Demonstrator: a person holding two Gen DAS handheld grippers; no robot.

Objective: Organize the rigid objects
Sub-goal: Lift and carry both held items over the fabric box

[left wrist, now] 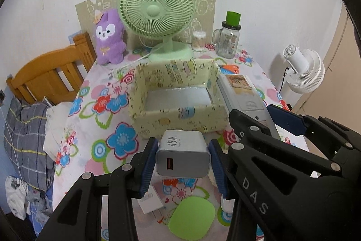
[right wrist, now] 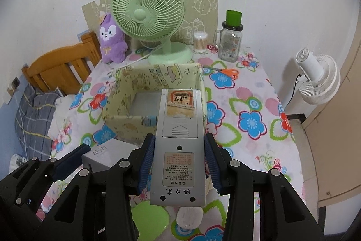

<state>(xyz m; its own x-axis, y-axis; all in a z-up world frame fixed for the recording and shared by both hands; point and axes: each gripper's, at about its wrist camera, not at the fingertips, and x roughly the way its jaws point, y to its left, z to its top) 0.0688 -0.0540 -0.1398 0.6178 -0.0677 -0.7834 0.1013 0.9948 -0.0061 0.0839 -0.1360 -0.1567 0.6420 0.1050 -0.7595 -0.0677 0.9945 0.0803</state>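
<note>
My left gripper point(left wrist: 183, 162) is shut on a grey 45W charger block point(left wrist: 183, 154) and holds it above the table, just in front of the yellow patterned storage box point(left wrist: 178, 115). My right gripper point(right wrist: 178, 164) is shut on a grey remote control point(right wrist: 178, 139), back side up, its far end over the box's point(right wrist: 126, 123) front right rim. In the left wrist view the remote point(left wrist: 243, 94) and right gripper point(left wrist: 268, 123) sit to the right of the box. In the right wrist view the charger point(right wrist: 106, 156) and left gripper point(right wrist: 76, 157) are at lower left.
On the flowered tablecloth point(right wrist: 248, 105) lie a green flat pad point(left wrist: 191, 217), a white box point(left wrist: 151, 200), a white oval object point(right wrist: 188, 217) and orange scissors point(right wrist: 227, 72). A green fan point(left wrist: 158, 10), purple plush point(left wrist: 109, 37), swab jar point(left wrist: 198, 40) and glass jar point(left wrist: 227, 40) stand at the back.
</note>
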